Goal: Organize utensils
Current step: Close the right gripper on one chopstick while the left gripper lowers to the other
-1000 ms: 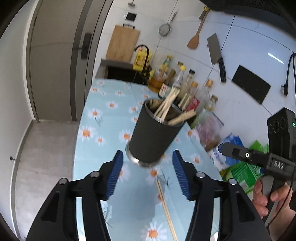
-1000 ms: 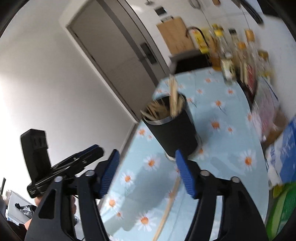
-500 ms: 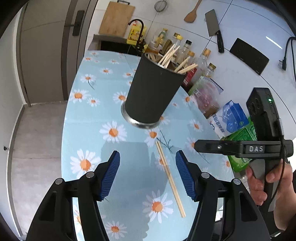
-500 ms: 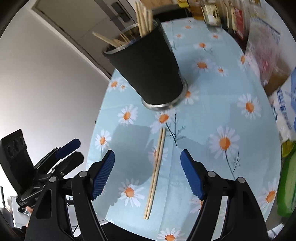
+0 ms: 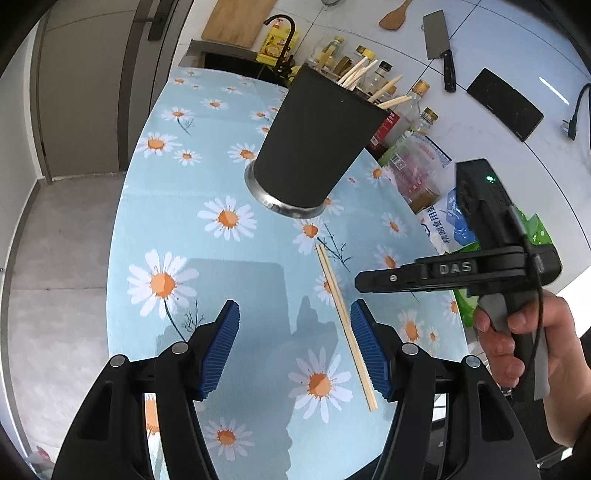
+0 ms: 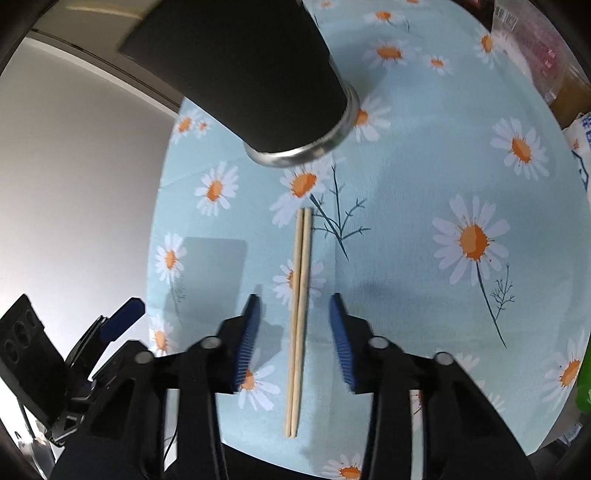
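- Broadly, the room comes first: a white tiled wall well beyond both tools, hung with a cleaver [image 5: 437, 55] and a wooden spatula [image 5: 395, 16], a grey door [image 5: 92, 85] off to the left gripper's left, and a row of bottles [image 5: 402, 96] behind the cup.
- Under both tools lies the table [image 5: 207, 122], covered in a pale blue daisy-print cloth; food packets [image 5: 454, 218] crowd its far right edge.
- Ahead of both tools stands the black cup [image 5: 314, 136] on its steel base, already holding several chopsticks.
- Directly below the right gripper [image 6: 295, 321] lies the loose pair of chopsticks [image 6: 301, 295], side by side, running away towards the cup's base.
- The right gripper's jaws have just been closing; the pair sits between the blue pads, which stand clear of the wood on both sides, so nothing is pinched yet.
- The left gripper [image 5: 295, 347] hangs spread and empty, with the same pair just inside its right pad.
- To do this well, I judge the right tool should sink until the pads flank the sticks near mid-length, then close squarely so both sticks are caught together and neither rolls free.
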Motion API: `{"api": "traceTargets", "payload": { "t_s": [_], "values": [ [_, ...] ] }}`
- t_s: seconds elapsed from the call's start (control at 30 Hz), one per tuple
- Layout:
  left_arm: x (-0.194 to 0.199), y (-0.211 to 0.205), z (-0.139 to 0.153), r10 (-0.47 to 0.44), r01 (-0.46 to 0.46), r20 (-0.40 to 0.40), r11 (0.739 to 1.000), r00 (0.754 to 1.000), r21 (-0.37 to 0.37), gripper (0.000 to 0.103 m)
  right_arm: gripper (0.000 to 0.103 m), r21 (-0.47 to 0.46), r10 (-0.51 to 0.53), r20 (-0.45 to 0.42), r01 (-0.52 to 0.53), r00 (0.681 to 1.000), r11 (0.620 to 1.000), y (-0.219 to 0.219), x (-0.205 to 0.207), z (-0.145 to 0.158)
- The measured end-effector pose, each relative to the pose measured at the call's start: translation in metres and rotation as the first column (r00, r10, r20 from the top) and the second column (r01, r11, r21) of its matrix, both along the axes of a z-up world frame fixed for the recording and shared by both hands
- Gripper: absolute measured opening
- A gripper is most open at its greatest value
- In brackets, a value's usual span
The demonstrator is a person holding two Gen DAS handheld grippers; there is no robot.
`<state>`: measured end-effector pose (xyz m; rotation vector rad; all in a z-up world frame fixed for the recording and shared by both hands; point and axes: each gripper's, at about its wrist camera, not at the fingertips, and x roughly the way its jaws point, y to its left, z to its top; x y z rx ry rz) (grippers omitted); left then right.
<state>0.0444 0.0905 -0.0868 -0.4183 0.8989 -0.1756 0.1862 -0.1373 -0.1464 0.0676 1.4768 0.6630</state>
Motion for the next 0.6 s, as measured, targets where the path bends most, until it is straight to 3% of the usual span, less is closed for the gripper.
{"api": "traceTargets", "payload": {
  "t_s": [0.27, 0.6],
  "values": [
    [-0.004, 0.011, -0.001, 0.025, -0.025, 0.002, 0.997, 1.000, -0.072, 0.061, 0.019, -0.095, 0.040, -0.033, -0.043, 0.999, 0.995, 0.018, 0.006, -0.014],
    [-0.003, 0.017, -0.006, 0.031, -0.031, -0.004, 0.995, 1.000, -0.093, 0.061, 0.016, -0.192, 0.068, -0.023, -0.071, 0.997, 0.979, 0.035, 0.004, -0.021]
  ]
}}
